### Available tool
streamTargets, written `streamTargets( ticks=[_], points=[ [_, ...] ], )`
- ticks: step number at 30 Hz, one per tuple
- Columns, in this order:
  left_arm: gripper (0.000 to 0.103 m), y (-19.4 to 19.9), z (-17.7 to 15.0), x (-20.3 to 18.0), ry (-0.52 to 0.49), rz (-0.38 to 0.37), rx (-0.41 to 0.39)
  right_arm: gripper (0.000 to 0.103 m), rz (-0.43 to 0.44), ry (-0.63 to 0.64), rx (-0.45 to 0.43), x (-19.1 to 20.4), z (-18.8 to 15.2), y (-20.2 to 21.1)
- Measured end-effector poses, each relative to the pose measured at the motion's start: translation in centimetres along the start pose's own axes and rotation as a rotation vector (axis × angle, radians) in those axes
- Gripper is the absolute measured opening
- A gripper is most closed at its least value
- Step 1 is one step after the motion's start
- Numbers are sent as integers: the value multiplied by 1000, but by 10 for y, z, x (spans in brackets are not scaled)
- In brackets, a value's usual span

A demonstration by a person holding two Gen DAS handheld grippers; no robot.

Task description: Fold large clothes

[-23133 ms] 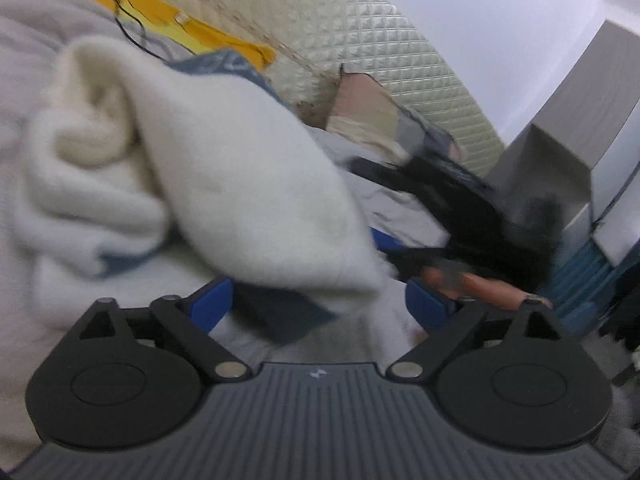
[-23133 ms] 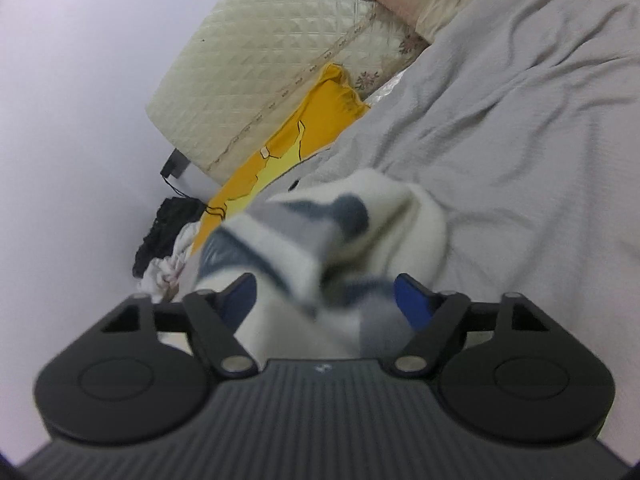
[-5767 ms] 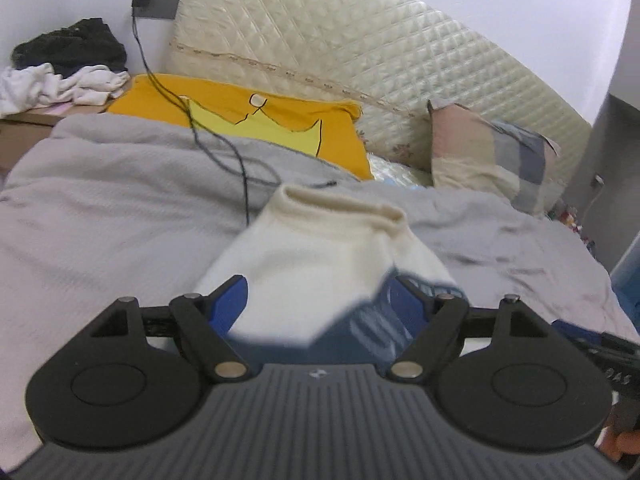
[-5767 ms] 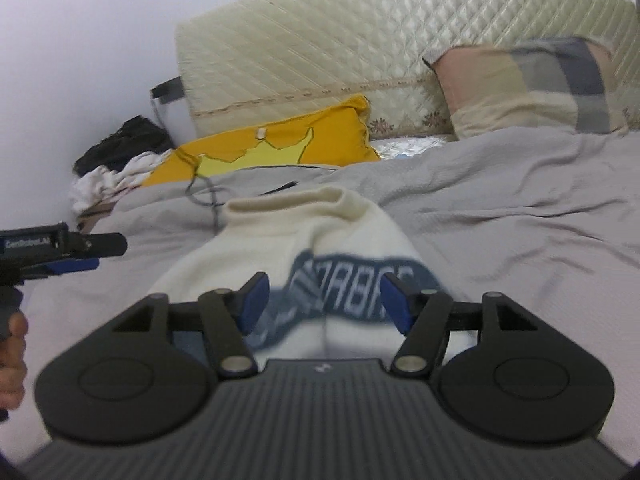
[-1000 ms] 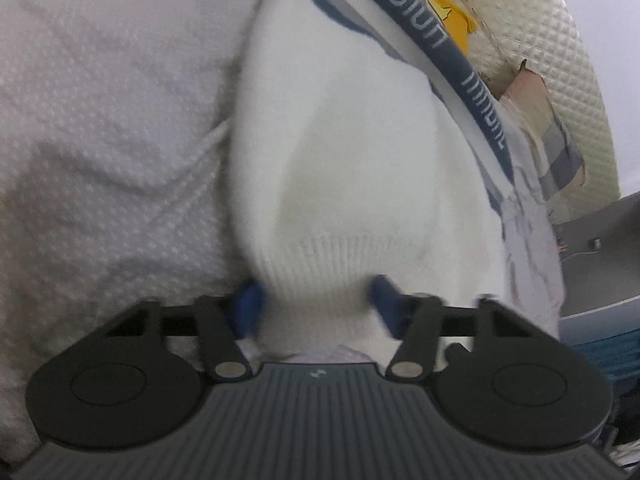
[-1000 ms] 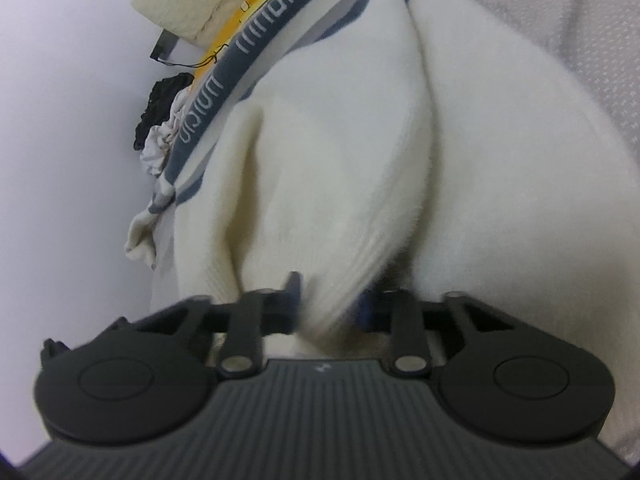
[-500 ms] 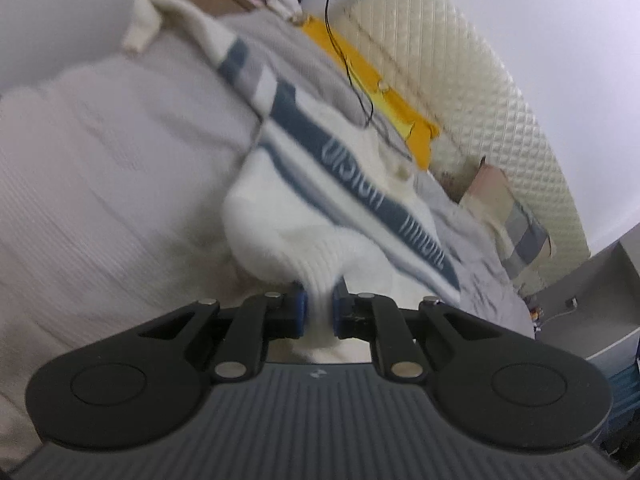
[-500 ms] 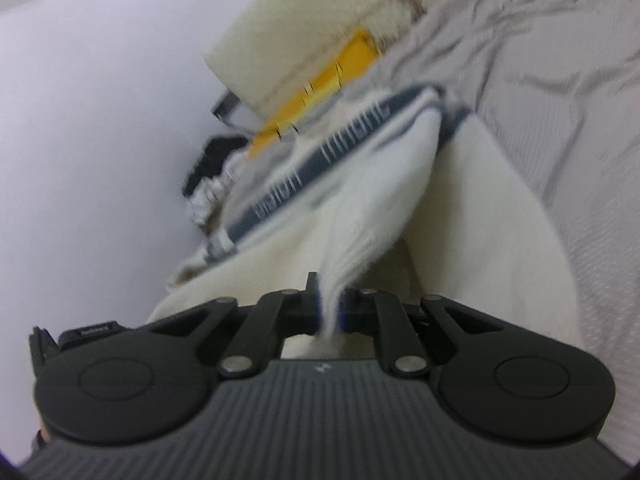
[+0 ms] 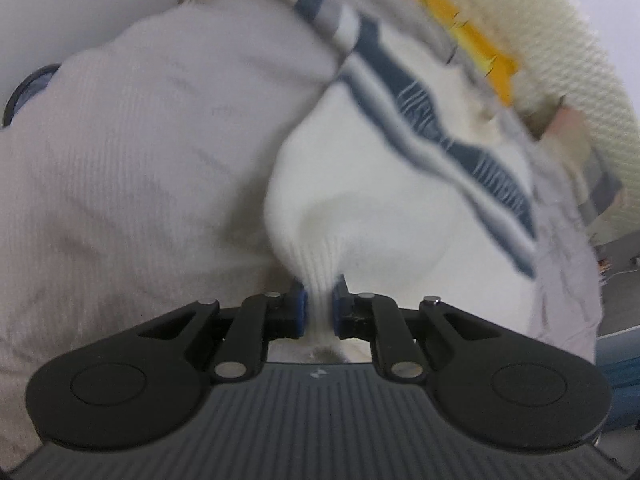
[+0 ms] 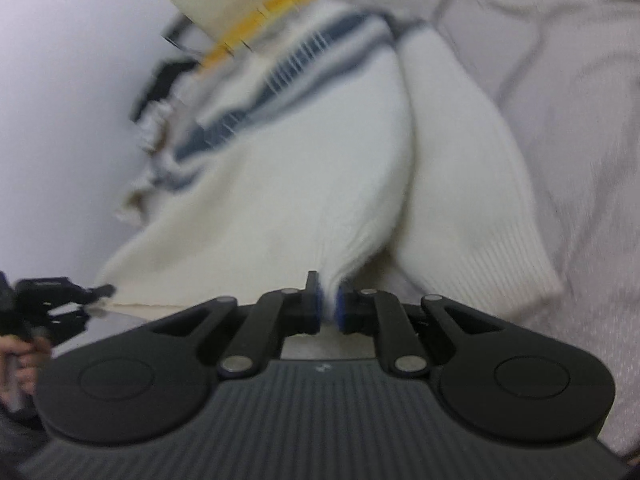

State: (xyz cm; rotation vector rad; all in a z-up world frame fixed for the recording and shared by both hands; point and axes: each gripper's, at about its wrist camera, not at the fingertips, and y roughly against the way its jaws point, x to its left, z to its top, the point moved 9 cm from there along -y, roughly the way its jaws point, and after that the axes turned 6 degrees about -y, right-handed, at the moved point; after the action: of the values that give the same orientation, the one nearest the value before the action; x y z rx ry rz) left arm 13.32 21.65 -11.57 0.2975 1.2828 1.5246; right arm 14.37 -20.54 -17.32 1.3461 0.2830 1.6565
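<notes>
A: Where do things stand with the sweater (image 9: 384, 184)?

B: It lies spread on the bed (image 9: 132, 168), collar end toward the headboard (image 9: 560, 32), hem nearest us. The left tongs (image 9: 319, 312) are pinched shut on the ribbed hem, knit bunched between the blue pads. The right tongs (image 10: 328, 304) are closed on the hem too, farther from the left one along the same edge.

A: So the fold is hem toward the headboard?

B: That is my reading. I'd lift both corners together, level with each other, so the hem stays straight and taut between them.

A: What spoils it?

B: One side leading. The blue stripe (image 9: 432, 120) runs across the chest; carry the hem over it squarely, parallel to the headboard. Keep the grip firm, since the knit looks thick and soft and could slide out. Mind the loose sleeve (image 10: 472, 184) beside the right tongs; it may drag along.
</notes>
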Motion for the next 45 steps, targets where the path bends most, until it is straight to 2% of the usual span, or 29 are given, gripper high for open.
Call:
streamTargets(
  ticks=[4,6,7,8,9,10,11,12,16,20,22,25,29,33,36,40,42,45],
  points=[
    [16,-7,1,3,-23,32,16,14,15,4,-12,3,1,5],
    [28,-7,0,2,-28,37,23,16,17,14,-25,5,1,12],
    [44,-5,0,3,-30,41,21,19,14,19,-33,5,-1,17],
    [62,1,1,3,-29,52,7,28,5,20,-46,4,1,22],
    [67,5,3,4,-32,66,-11,36,-4,20,-68,5,3,26],
    [69,9,4,5,-44,75,-38,56,-7,20,-91,5,5,30],
    [69,12,6,2,-59,83,-62,67,0,19,-112,6,8,35],
    [69,19,8,-1,-80,93,-88,68,16,11,-129,7,12,40],
    [69,44,8,-32,-184,95,-189,68,55,-63,-216,-5,33,64],
    [69,49,3,-90,-284,24,-263,69,13,-114,-307,-30,54,88],
    [69,43,-2,-120,-319,-16,-271,69,-10,-153,-328,-44,63,93],
    [69,16,-14,-170,-327,-109,-229,69,-37,-233,-340,-66,70,95],
    [69,-29,-35,-220,-413,-125,-223,69,-56,-293,-294,-87,67,79],
    [69,-89,-60,-231,-479,-113,-190,68,-100,-277,-222,-90,59,49],
    [69,-125,-72,-225,-490,-144,-90,68,-124,-280,-180,-98,59,27],
    [69,-141,-66,-213,-480,-133,-82,61,-154,-266,-152,-102,64,3],
    [69,-148,-62,-209,-452,-149,-63,60,-144,-227,-149,-94,64,-1],
    [69,-155,-63,-204,-411,-180,-28,57,-177,-141,-142,-84,61,-3]
  ],
)
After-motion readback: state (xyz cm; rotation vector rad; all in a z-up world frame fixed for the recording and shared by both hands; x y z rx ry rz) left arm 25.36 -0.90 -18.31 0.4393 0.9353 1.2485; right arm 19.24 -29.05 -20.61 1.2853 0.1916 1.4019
